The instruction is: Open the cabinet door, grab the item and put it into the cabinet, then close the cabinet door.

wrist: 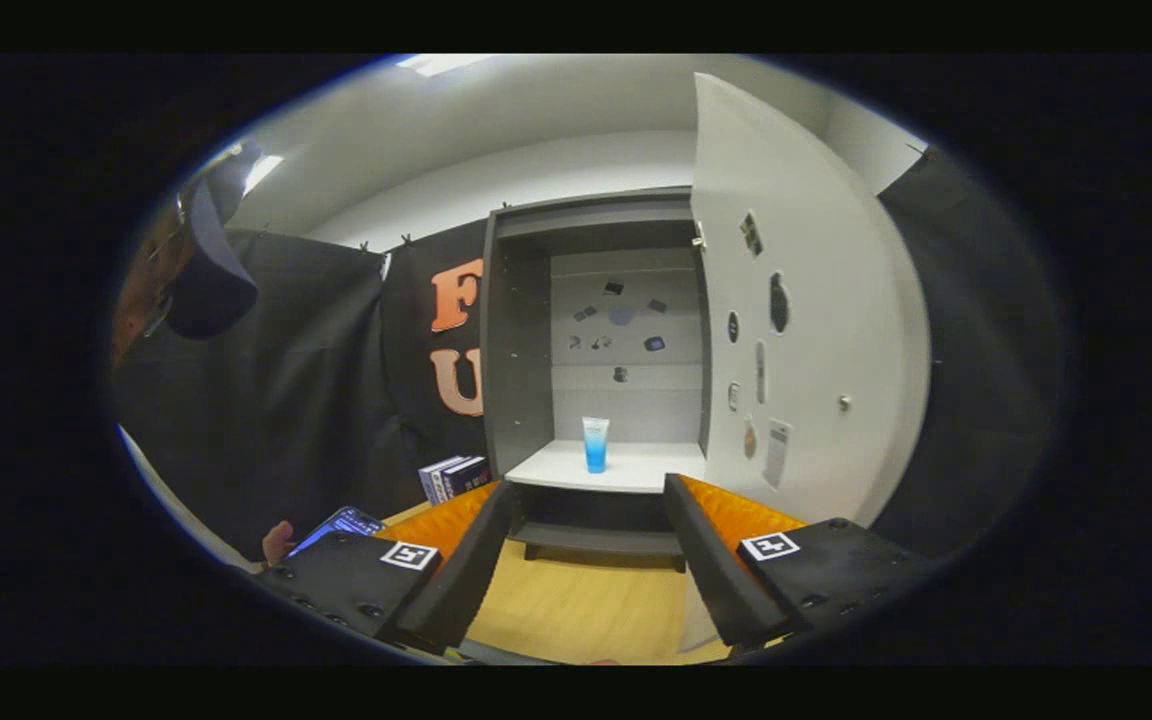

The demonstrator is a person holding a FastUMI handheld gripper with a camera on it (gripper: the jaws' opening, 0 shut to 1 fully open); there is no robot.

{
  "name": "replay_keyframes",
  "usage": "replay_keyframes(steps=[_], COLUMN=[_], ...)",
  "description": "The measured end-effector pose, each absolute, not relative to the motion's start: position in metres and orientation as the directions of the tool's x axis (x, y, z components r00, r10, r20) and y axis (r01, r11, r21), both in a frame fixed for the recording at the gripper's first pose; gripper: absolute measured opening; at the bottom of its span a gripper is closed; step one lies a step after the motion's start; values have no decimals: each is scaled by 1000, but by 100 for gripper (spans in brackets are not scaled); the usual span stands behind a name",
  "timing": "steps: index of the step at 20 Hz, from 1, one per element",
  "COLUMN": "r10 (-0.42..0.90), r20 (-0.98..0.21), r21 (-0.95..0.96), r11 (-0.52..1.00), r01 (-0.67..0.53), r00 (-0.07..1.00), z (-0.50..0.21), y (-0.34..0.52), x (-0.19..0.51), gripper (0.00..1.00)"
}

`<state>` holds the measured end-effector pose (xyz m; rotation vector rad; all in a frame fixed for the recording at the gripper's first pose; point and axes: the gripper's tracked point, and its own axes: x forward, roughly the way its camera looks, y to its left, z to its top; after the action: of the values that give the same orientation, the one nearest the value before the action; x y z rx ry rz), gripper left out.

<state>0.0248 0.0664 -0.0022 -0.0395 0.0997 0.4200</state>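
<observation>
The claw (588, 500) hangs over the wooden worktop (576, 610) with its fingers spread wide and nothing between them, while beyond them the blue-and-clear tube (595, 444) stands upright on the white shelf (636, 468) inside the cabinet (516, 340), whose door (816, 300) is swung open to the right.

One cabinet (521, 330) stands at the centre of the frame, with one door (816, 300) swung open on its right side. One blue-and-clear bottle (595, 444) stands on one white shelf (636, 467) inside. About seven small dark stickers (621, 316) dot the cabinet's back panel, and roughly seven more marks sit on the door's inner face, plus one small knob (844, 403). Two books (454, 477) stand at lower left. One gripper (588, 560) with two fingers (466, 560), spread wide apart and holding nothing, fills the bottom, each side bearing one square tag (408, 555). One counter (576, 610) lies beneath. One hand (278, 543) holds one phone (341, 524) at lower left
</observation>
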Motion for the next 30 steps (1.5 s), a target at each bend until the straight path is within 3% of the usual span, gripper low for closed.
replay_keyframes(steps=[6,14,20,30], r10=[448,139,7,5], r20=[-40,-26,-10,-53], r21=[88,-56,-42,0], r11=[892,989,999,1000], r01=[-443,-141,-8,-5], r00=[893,990,1000,999], z=[18,28,39,22], y=[-4,-125,-167,-154], x=[-23,10,56,90], gripper=[94,95,95,93])
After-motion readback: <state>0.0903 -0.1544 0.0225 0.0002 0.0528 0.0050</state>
